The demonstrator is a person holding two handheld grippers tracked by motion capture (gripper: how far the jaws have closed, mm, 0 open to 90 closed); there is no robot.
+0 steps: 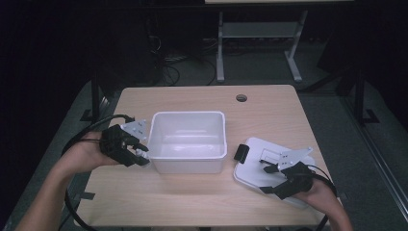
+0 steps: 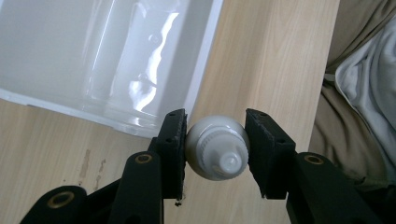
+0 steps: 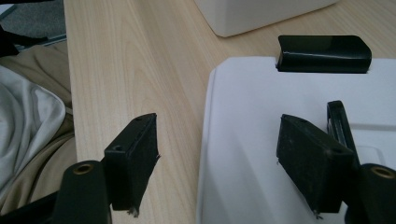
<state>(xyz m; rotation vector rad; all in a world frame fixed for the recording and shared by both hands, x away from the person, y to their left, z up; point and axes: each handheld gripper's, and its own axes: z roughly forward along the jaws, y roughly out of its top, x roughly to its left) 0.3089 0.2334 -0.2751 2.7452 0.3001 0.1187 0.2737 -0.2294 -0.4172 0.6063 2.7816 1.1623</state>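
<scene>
One small white bottle point(image 2: 217, 148) is sitting pinched between the left gripper's point(image 1: 139, 153) jaws, just off the white bin's point(image 1: 187, 115) nine o'clock rim. At four o'clock, the right gripper point(image 3: 217, 163) is hovering spread, straddling the white lid's point(image 3: 252, 121) edge, bare table point(image 1: 159, 197) lying beside.

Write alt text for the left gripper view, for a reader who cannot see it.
The left tongs are shut on a small white bottle, its ribbed cap and nozzle pointing toward the camera. Just beyond lies the rim of a white plastic tub on a light wooden table.
</scene>
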